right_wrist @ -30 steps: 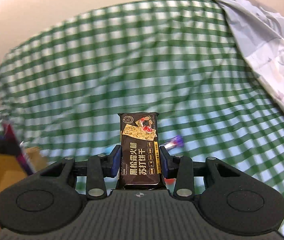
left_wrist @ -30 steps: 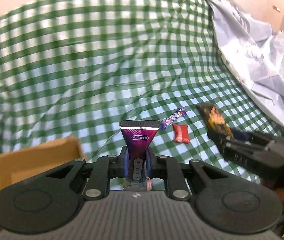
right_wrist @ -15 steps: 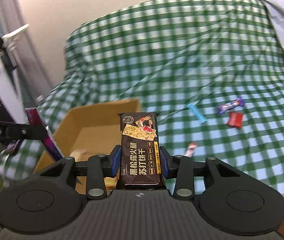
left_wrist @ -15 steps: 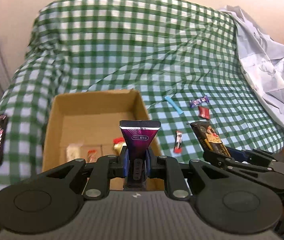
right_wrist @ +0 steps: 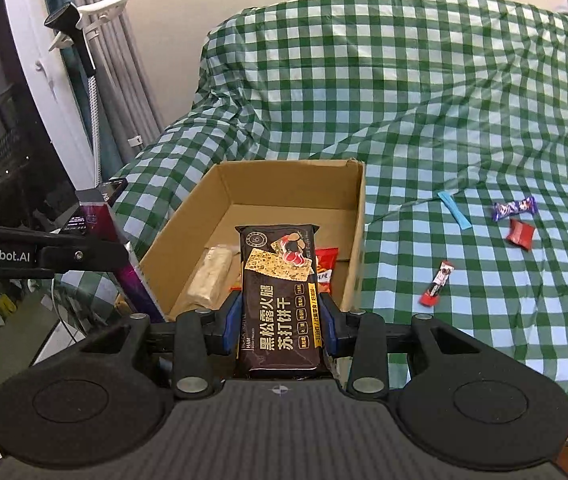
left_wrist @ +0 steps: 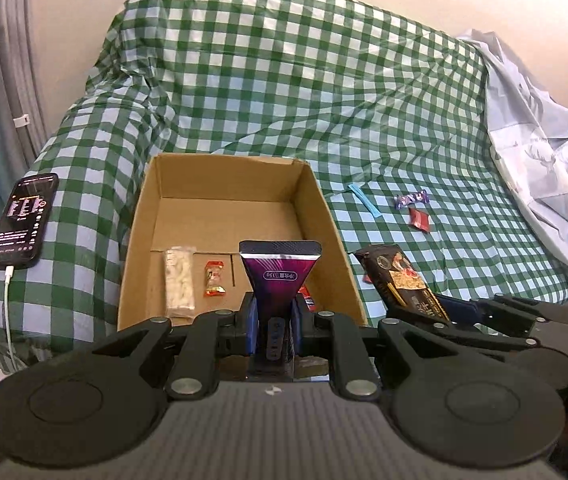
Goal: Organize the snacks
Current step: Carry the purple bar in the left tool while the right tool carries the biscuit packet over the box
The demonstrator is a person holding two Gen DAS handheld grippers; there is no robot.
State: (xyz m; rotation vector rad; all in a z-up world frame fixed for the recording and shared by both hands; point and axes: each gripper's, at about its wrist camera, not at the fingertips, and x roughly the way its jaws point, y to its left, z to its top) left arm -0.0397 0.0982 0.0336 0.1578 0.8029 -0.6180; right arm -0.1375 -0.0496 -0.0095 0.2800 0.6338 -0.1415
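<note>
2 claws: left claw [left_wrist: 275,320] w/ purple packet [left_wrist: 280,276], right claw [right_wrist: 280,324] w/ cracker pack [right_wrist: 280,300]

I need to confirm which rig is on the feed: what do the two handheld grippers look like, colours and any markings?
Both match: a matte black body with a ribbed grey top, two round black discs at the sides, black linkage arms with silver pivot pins, and blue pads on the fingers. The left gripper, seen side-on from the right wrist, carries white "GenRobot.AI" lettering. The right gripper shows no marking here.

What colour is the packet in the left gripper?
Purple packet with a dark top edge, clearest in the left wrist view.
</note>
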